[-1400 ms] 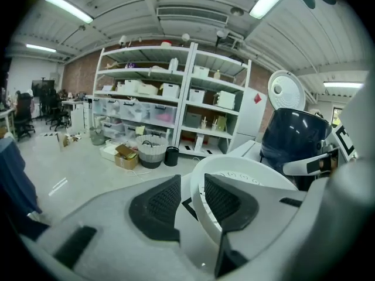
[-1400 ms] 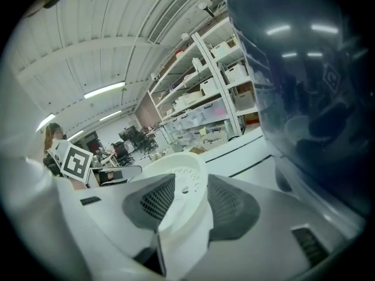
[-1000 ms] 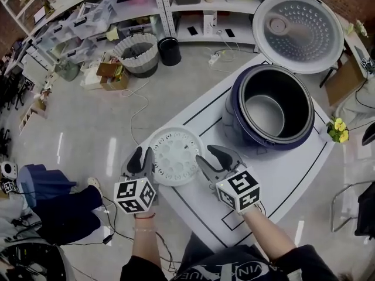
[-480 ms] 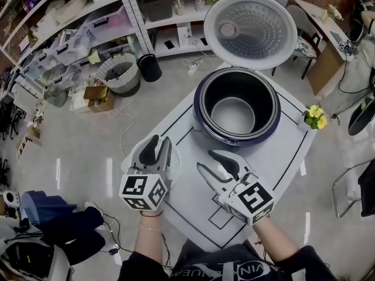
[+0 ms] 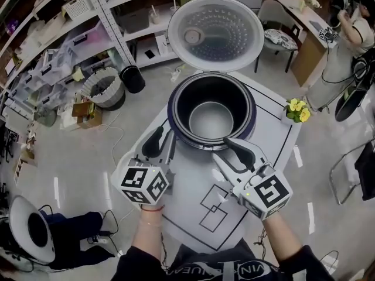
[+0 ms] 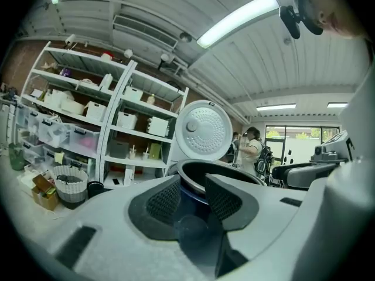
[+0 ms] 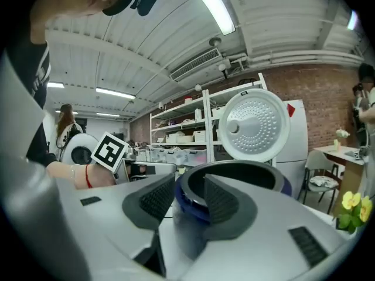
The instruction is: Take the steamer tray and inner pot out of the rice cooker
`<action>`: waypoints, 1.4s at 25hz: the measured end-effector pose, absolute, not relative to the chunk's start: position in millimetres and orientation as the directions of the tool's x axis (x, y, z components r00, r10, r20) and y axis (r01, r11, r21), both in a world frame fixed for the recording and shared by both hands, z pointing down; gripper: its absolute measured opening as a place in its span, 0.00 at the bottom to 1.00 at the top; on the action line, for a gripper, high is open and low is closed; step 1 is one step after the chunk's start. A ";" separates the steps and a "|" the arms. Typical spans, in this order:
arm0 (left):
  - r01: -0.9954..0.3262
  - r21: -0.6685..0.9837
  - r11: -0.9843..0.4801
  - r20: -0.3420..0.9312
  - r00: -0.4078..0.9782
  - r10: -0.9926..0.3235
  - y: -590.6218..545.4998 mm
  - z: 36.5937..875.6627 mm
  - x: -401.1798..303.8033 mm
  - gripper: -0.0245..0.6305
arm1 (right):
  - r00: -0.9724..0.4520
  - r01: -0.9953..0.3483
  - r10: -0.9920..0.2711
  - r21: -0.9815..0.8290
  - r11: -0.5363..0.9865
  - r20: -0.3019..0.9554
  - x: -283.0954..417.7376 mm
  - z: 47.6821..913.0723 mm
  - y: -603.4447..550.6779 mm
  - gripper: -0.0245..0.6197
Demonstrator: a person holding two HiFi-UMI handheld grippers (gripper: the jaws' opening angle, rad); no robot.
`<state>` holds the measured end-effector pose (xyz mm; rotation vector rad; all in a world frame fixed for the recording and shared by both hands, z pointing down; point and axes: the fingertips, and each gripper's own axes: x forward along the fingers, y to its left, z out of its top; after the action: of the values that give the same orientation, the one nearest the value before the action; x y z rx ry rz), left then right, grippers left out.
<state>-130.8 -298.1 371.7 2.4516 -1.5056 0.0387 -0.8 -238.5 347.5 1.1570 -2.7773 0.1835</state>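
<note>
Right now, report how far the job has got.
Done: no tray sits in the cooker. In hand: nothing; the left tongs and right tongs are open and empty, pointed at the cooker. Left: the pot still sits inside, to be lifted out.

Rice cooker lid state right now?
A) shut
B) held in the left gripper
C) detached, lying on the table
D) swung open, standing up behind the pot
D: the lid stands open behind the rice cooker, leaving the inner pot exposed.
</note>
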 end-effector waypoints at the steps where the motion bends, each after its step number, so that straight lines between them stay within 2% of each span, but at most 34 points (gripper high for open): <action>1: -0.876 0.210 -0.434 0.160 0.469 -0.869 -301.5 370.5 -127.2 0.22 | -0.681 -0.729 -0.713 -0.066 0.681 0.166 5.8 345.9 -243.1 0.28; 6: -0.869 0.202 -0.451 0.178 0.486 -0.856 -318.5 371.3 -114.3 0.22 | -0.603 -0.797 -0.783 -0.057 0.602 0.153 38.6 344.6 -269.9 0.28; 15: -0.879 0.217 -0.424 0.204 0.466 -0.861 -343.1 368.3 -100.6 0.25 | -0.458 -0.888 -0.863 -0.074 0.453 0.212 100.4 356.2 -333.7 0.28; 24: -0.892 0.197 -0.407 0.247 0.447 -0.860 -355.5 379.5 -98.6 0.30 | -0.455 -0.890 -0.846 -0.122 0.439 0.277 103.3 375.5 -368.6 0.28; 35: -0.902 0.194 -0.385 0.259 0.425 -0.867 -356.9 378.7 -91.2 0.31 | -0.468 -0.883 -0.823 -0.204 0.422 0.322 110.4 386.5 -377.7 0.29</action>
<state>-91.2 -356.9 378.7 2.3800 -1.5282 0.1646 110.4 -377.7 386.5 1.5152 -2.4994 0.5187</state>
